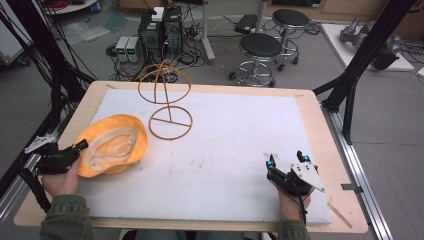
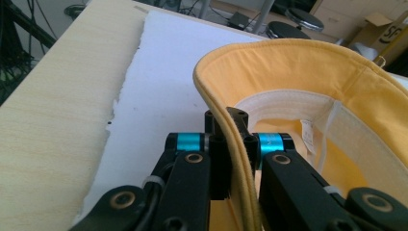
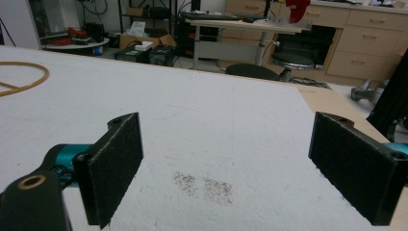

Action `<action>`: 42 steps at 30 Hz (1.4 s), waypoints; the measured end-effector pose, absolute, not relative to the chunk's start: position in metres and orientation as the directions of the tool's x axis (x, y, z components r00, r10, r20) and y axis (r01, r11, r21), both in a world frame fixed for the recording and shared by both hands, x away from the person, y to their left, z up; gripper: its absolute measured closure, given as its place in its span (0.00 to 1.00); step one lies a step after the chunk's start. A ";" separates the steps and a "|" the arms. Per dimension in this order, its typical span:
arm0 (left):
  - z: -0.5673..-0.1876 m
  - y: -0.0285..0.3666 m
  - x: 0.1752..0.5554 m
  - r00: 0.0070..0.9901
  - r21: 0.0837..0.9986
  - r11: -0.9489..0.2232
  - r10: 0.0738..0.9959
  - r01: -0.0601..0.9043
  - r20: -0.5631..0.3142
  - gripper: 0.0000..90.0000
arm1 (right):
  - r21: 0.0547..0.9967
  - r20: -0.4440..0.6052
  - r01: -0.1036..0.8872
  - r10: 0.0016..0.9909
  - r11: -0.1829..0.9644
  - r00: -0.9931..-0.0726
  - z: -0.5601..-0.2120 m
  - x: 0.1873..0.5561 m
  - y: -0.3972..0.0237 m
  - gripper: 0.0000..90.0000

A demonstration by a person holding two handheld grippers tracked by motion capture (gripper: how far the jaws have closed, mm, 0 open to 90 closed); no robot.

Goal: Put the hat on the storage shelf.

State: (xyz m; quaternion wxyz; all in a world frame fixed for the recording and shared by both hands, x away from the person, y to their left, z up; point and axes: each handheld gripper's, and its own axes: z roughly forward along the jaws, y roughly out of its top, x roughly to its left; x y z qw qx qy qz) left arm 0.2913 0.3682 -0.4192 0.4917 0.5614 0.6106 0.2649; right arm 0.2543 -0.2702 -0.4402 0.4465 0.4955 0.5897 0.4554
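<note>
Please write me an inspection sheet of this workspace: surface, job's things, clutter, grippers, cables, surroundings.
Surface: white mat on a wooden table; a small dark smudge near the right gripper.
Job's things: yellow hat lying inside up; wire hat stand upright behind it.
Clutter: nothing seen.
Grippers: left gripper shut on the hat's brim; right gripper open, holding nothing.
Cables: tangled on the floor behind the table.
Surroundings: two stools, computer boxes.

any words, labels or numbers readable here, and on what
"SF": partial letters on a cardboard box at the far right of the left gripper view, cut off by the frame.
Small white tag inside the yellow hat: print too small to read.
Nothing else legible.
</note>
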 end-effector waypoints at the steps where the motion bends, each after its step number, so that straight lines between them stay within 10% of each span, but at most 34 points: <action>1: -0.420 0.369 0.291 0.120 0.879 0.232 0.944 0.417 -0.306 0.98 | 0.980 -0.073 0.179 0.991 0.092 -0.110 -0.440 0.254 -0.270 0.12; 42: -0.340 0.336 0.284 0.196 0.997 0.039 0.980 -0.074 -0.024 0.98 | 0.978 -0.032 0.201 0.995 0.050 -0.093 -0.441 0.256 -0.267 0.12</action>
